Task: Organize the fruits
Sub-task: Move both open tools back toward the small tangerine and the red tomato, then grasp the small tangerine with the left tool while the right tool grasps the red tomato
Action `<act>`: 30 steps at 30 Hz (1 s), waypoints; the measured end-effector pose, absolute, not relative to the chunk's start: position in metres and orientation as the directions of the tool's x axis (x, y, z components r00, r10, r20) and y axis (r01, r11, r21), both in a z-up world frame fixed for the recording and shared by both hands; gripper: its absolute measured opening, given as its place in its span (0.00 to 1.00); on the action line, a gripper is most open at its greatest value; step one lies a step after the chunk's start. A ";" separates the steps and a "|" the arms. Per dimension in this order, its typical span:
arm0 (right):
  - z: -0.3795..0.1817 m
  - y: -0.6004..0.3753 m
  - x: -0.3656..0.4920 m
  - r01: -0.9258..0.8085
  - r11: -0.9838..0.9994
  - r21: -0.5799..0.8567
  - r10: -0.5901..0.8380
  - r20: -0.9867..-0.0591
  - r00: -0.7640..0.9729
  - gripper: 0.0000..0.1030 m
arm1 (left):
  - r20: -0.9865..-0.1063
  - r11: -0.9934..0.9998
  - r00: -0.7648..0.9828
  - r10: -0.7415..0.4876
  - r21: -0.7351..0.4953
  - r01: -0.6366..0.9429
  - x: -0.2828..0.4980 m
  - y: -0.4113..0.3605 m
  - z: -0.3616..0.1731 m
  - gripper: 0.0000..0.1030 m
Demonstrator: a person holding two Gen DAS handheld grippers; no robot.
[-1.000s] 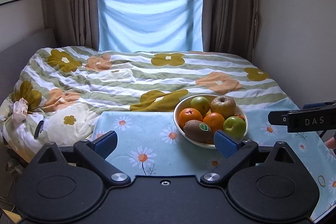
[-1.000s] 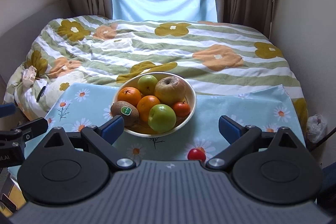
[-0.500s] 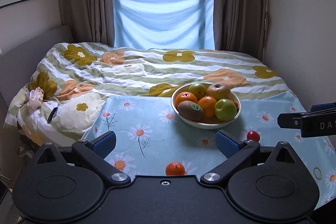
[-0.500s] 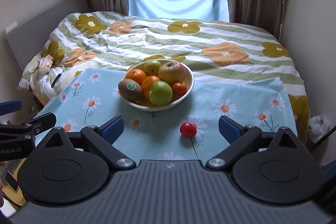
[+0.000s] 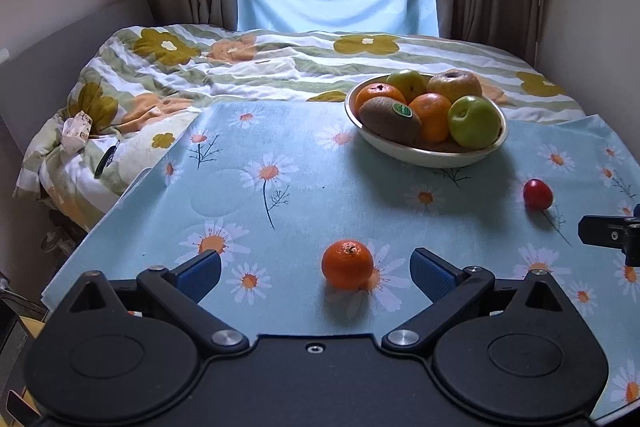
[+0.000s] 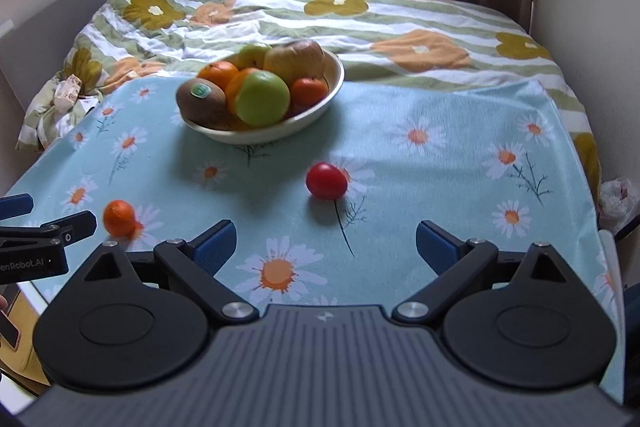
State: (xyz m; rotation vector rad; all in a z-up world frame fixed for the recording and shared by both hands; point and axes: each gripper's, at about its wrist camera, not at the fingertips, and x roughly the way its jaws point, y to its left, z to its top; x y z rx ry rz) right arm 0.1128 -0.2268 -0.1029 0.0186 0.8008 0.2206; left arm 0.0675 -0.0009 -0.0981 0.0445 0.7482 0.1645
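Grippers first, since they sit nearest to you: your left gripper (image 5: 315, 275) has its blue pads spread wide and holds nothing, and your right gripper (image 6: 325, 241) is likewise spread and empty. Neither one touches a fruit.

Just ahead of the left gripper, the small orange (image 5: 347, 264) lies loose on the daisy-print tablecloth (image 5: 280, 195), roughly between the pads but a little toward the right pad, and not in contact with either. A bit farther out, in front of your right gripper, the red fruit (image 6: 326, 180) also lies loose on the cloth, clear of both pads and nearer the middle of the table. These two are, as far as the views show, the only pieces outside the bowl.

Beyond them, toward the far edge of the table, the white bowl (image 5: 424, 155) already holds a heap: a kiwi with a green sticker (image 5: 390, 119), a green apple (image 5: 474, 122), several oranges, and a brownish apple at the back. Behind the table lies the bed with its flowered duvet (image 5: 280, 67).

So most of the job looks done. What seems left is collecting the orange and the red fruit and adding them to the bowl, which is fairly full, so each will need placing gently to avoid a roll-off.
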 end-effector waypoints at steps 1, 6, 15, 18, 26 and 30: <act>-0.107 -0.226 0.115 -0.185 0.978 0.099 0.199 -0.713 0.672 1.00 | -0.680 0.986 0.716 0.162 0.092 -0.136 0.071 -0.002 -0.102 0.99; -0.122 -0.225 0.126 -0.171 0.981 0.095 0.186 -0.725 0.663 1.00 | -0.716 0.989 0.685 0.138 0.065 -0.130 0.089 -0.004 -0.119 0.89; -0.133 -0.215 0.142 -0.154 0.983 0.096 0.174 -0.740 0.649 1.00 | -0.758 0.988 0.639 0.131 0.046 -0.148 0.112 -0.002 -0.131 0.62; -0.135 -0.212 0.147 -0.159 0.983 0.096 0.177 -0.744 0.644 1.00 | -0.770 0.987 0.626 0.125 0.030 -0.160 0.112 0.001 -0.134 0.51; -0.139 -0.204 0.158 -0.160 0.983 0.091 0.173 -0.753 0.635 0.94 | -0.769 0.988 0.627 0.122 0.033 -0.153 0.109 -0.001 -0.133 0.39; -0.145 -0.202 0.162 -0.160 0.982 0.097 0.177 -0.762 0.623 0.86 | -0.768 0.988 0.628 0.123 0.038 -0.148 0.107 -0.001 -0.133 0.39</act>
